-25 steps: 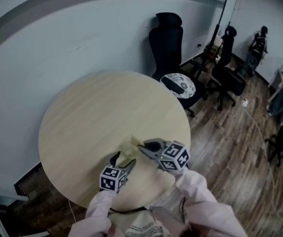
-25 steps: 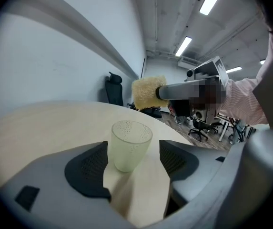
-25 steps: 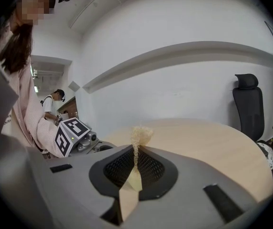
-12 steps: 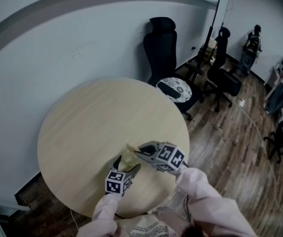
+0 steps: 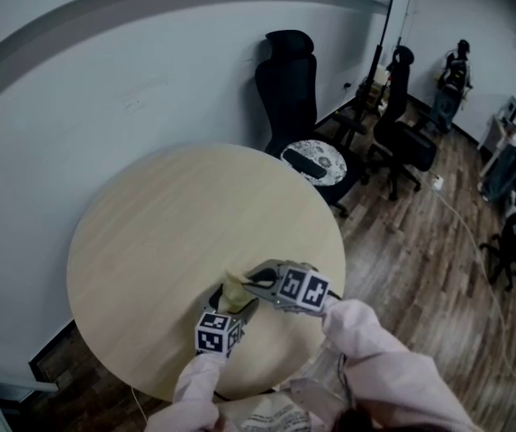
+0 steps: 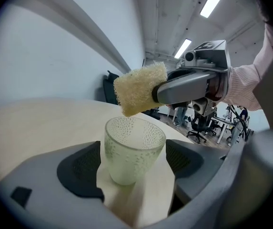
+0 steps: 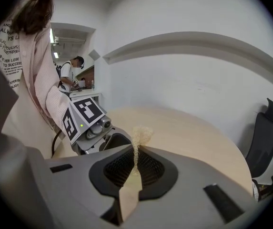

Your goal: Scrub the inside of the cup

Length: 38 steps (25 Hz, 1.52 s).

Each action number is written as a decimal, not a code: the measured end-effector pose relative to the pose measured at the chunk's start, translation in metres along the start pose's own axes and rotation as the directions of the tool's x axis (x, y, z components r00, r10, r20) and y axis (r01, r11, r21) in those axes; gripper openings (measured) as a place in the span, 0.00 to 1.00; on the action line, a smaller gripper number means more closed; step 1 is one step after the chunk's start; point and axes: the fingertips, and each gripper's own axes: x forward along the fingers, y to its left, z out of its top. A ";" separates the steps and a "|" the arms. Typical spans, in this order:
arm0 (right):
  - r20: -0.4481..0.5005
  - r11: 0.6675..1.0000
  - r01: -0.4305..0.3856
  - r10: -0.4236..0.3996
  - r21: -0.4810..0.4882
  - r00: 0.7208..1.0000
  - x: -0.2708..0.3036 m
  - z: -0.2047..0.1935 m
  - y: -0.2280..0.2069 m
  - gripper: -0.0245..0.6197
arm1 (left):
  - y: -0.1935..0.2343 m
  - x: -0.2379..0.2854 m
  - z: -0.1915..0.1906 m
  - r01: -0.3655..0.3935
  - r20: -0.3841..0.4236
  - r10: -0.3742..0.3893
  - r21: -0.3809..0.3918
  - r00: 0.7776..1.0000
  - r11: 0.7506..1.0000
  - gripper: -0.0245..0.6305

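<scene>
A frosted, dimpled glass cup stands upright on the round wooden table. It sits between the wide jaws of my left gripper, and small gaps show beside the pads. My right gripper is shut on a yellow sponge. The sponge hangs just above the cup's far rim and is not inside it. In the right gripper view the sponge is pinched thin between the jaws, with the left gripper just beyond it. In the head view the sponge hides most of the cup.
The cup stands near the table's front edge, close to my sleeves. A black office chair and a patterned stool stand behind the table to the right. More chairs and people are far off at the right.
The right gripper has brought the sponge left, closer over the left gripper and cup. Both grippers sit slightly nearer the table's front edge in the view.
</scene>
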 end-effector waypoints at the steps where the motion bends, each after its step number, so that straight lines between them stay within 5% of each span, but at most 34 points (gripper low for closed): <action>1: -0.009 1.000 -0.003 0.003 -0.011 1.000 0.001 -0.001 0.001 0.08 | 0.000 0.001 0.001 0.003 0.004 -0.003 -0.001 1.000 1.000 0.68; 20: -0.222 0.973 -0.114 0.068 -0.199 0.973 0.021 -0.030 0.011 0.08 | -0.002 0.006 -0.001 0.035 0.010 -0.036 0.028 0.999 0.999 0.61; 26: -0.296 0.969 -0.158 0.097 -0.189 0.950 0.027 -0.036 0.009 0.08 | 0.001 0.005 0.000 0.042 0.014 -0.042 0.029 0.999 0.999 0.61; 32: -0.428 0.955 -0.236 0.139 -0.183 0.893 0.027 -0.043 0.011 0.08 | -0.001 0.005 -0.002 0.042 0.010 -0.042 0.033 0.999 0.999 0.61; 38: -0.450 0.947 -0.275 0.175 -0.167 0.876 0.034 -0.039 0.011 0.08 | -0.001 0.005 -0.002 0.042 0.011 -0.042 0.031 0.999 0.999 0.61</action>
